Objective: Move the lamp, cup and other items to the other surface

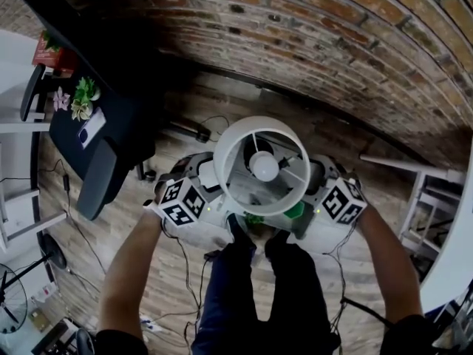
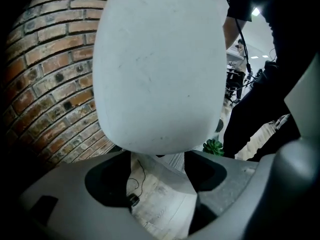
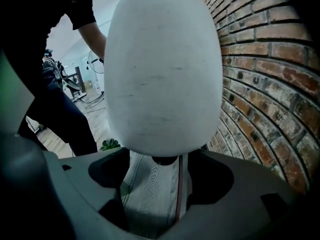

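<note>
The lamp stands between my two grippers; in the head view I look down into its white round shade (image 1: 235, 148) and onto its bulb (image 1: 264, 166). My left gripper (image 1: 205, 177) is at the shade's left side and my right gripper (image 1: 314, 180) at its right side. In the left gripper view the shade (image 2: 160, 69) fills the picture just beyond the left gripper (image 2: 159, 169), whose jaws stand wide apart with only a pale surface between them. The right gripper (image 3: 155, 171) is likewise open below the shade (image 3: 162, 69), and the lamp's dark stem (image 3: 164, 160) shows past it.
A small green plant (image 2: 214, 146) sits beside the lamp's foot. The brick wall (image 1: 310, 43) runs close behind. A black desk (image 1: 111, 124) with flowers (image 1: 83, 98) is at the left, a white shelf (image 1: 436, 198) at the right. My legs (image 1: 251, 294) and cables are below.
</note>
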`<state>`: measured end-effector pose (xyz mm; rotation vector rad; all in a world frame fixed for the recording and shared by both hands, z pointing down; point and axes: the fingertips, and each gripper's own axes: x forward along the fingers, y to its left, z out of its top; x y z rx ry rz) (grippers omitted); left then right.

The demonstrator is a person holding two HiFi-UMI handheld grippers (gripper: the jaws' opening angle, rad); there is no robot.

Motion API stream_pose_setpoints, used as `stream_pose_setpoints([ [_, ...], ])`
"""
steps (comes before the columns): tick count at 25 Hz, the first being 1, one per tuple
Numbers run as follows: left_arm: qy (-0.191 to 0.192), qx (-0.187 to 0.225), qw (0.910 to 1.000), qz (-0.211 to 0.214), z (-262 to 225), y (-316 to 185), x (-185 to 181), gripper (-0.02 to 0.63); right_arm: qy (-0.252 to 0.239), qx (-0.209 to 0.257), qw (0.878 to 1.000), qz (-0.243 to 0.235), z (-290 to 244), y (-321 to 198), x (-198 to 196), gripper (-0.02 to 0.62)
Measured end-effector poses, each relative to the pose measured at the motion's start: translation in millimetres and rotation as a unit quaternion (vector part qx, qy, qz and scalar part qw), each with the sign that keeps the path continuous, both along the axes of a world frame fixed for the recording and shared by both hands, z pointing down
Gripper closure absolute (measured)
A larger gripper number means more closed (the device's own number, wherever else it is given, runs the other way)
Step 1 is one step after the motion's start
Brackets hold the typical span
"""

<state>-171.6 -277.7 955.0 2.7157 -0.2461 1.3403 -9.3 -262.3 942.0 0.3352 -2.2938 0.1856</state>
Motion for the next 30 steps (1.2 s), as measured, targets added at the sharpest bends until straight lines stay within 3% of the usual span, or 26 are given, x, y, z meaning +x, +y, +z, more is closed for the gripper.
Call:
stream_pose_setpoints([
  [16,0.005,0.035,0.9994,-0.001,-31.4,-7.0,6.0,0.284,-0.006,0.011,1.000,0.024,-21.1,-3.4,-2.2,0.230],
  [30,0.016,0.041,0.9990,0.004,-201.2,7.9,22.3,0.284,-0.011,0.037,0.999,0.033,-204.0,10.2,12.2,0.232],
])
